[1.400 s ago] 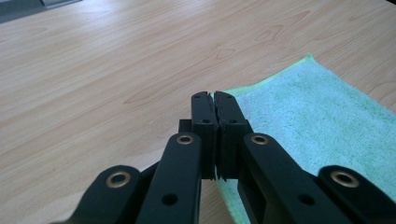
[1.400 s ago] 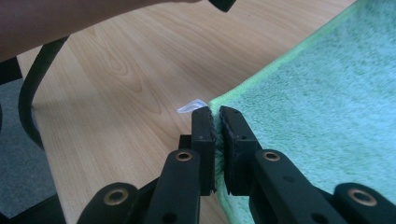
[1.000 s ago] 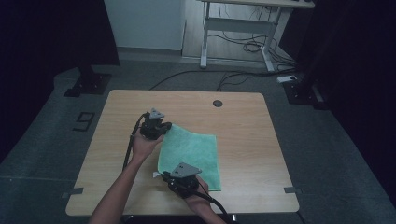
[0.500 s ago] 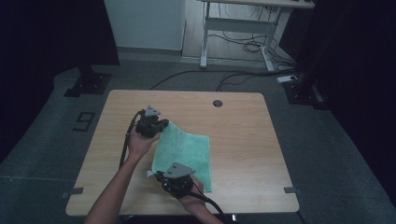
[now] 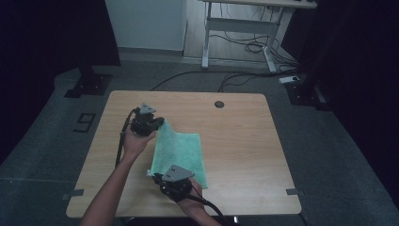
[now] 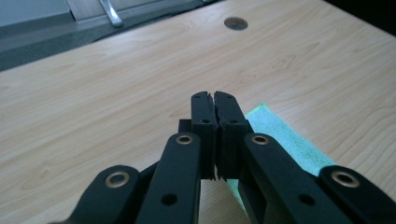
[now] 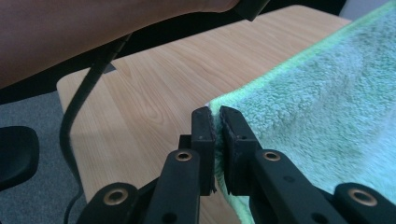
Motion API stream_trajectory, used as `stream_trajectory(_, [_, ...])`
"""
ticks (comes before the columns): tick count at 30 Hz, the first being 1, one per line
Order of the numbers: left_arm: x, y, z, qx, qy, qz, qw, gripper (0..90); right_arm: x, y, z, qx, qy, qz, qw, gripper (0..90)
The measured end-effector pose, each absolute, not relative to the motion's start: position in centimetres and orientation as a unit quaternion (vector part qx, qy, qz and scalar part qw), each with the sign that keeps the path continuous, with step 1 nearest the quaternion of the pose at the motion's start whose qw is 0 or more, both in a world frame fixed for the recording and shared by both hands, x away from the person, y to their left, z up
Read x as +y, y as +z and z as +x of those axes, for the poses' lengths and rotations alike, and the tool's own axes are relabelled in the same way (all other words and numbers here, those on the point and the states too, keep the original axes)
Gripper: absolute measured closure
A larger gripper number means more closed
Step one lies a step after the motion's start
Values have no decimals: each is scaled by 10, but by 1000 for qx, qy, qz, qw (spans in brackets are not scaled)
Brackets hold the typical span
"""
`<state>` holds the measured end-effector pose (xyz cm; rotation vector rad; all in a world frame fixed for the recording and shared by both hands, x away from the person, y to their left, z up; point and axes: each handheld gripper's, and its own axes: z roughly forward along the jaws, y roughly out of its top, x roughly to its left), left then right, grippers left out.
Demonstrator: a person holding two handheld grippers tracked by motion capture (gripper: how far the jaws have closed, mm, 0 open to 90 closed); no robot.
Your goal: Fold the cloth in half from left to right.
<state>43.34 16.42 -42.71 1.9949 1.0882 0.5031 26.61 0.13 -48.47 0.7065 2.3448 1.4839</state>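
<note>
1. The left gripper [image 6: 215, 100] has its black fingers [image 6: 203, 122] pressed together; in the left gripper view a thin edge of cloth seems to run between the pads, so they are pinching a corner of the green terry-cloth towel [image 6: 285, 140], whose fabric trails down and to the right beneath them.
2. The right gripper [image 7: 216, 113] has its fingers [image 7: 233, 128] closed on another corner of the towel, with the bright green hem caught between the pads and the fuzzy cloth spreading away to the right in the right gripper view.
3. In the high view the left gripper [image 5: 157, 124] holds the towel's far left corner raised off the wood, so that edge of the towel [image 5: 181, 148] stands up in a fold.
4. In the same view the right gripper [image 5: 153, 175] grips the near left corner, low and close to the table surface.
5. The rest of the towel lies flat on the light wooden table [image 5: 244, 141], left of the middle and between the two hands.
6. A black cable [image 5: 121, 143] trails from the left gripper along the person's left forearm [image 5: 110, 190].
7. A small round dark hole [image 5: 219, 104] sits in the tabletop near the far edge, well apart from the towel.
8. Beyond the table, a white desk frame [image 5: 235, 28] stands on the grey floor with loose cables beneath it.
</note>
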Motion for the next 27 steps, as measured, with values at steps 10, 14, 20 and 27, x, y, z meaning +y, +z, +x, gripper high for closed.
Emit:
stream_trajectory(10, [135,-454,451,433,176,805,365,874,-16,-498,271,807,509,270,127,834])
stream_trajectory(14, [128,-463,458,439,170,807,356,873,-23,-503,272,805,507,280,128,834])
stream_trajectory(20, [116,-471,464,439,164,813,346,872,-33,-507,274,803,504,291,131,834])
stream_trajectory(27, [100,-478,468,430,162,822,336,869,-46,-513,275,800,501,303,131,832])
